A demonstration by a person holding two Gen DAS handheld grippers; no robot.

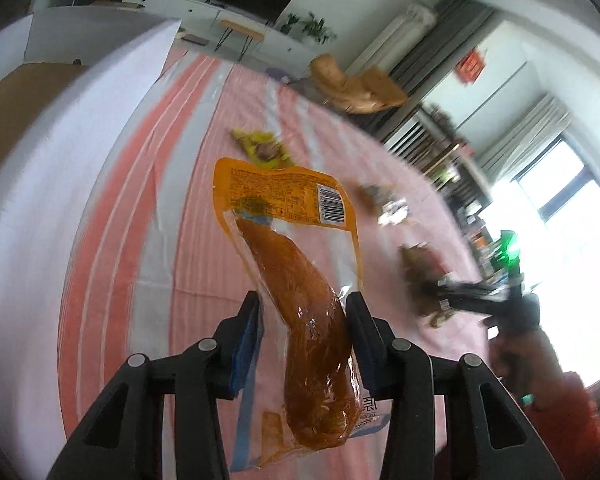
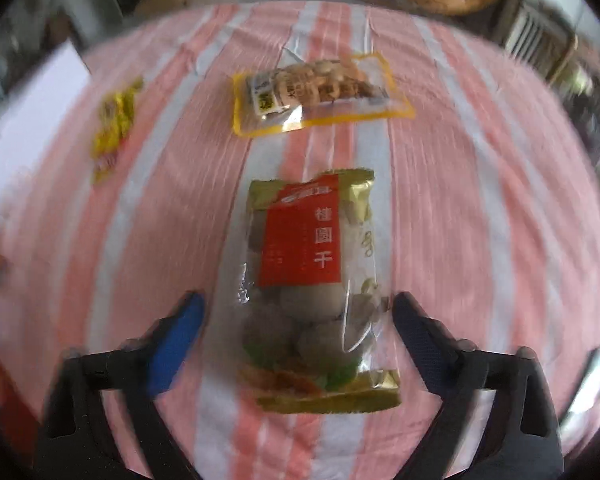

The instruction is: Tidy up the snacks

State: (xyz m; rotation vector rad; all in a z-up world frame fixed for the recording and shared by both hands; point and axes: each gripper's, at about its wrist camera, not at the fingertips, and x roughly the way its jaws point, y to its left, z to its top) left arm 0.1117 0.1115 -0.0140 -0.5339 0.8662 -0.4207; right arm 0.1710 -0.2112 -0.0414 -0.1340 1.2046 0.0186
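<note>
Item: orange-edged clear vacuum pouch with a brown sausage-shaped snack [image 1: 300, 300]. Location: lifted above the pink-and-white striped tablecloth [image 1: 204, 240], clamped in the left gripper [image 1: 304, 320], whose narrow jaws pinch the lower part of the pouch. Risk: the long upper end hangs free and tilted; slick film could slide out through the pads if swung quickly.

Item: gold-and-clear bag of round brown dried fruit with a red label [image 2: 312, 288]. Location: between the fingers of the right gripper [image 2: 300, 340], above the striped cloth. State: the view is blurred; a gap shows on the left beside the blue pad [image 2: 176, 344], so whether the jaws actually press the bag cannot be told. Risk: a one-sided or loose hold would let the bag twist or drop (its clear film looks slippery).

Items at rest on the cloth: yellow-bordered clear pouch of pale nuts [image 2: 320, 92]; small yellow crinkled wrapper [image 2: 114, 128]. Risk: a dropped bag could land on either and scatter them.
</note>
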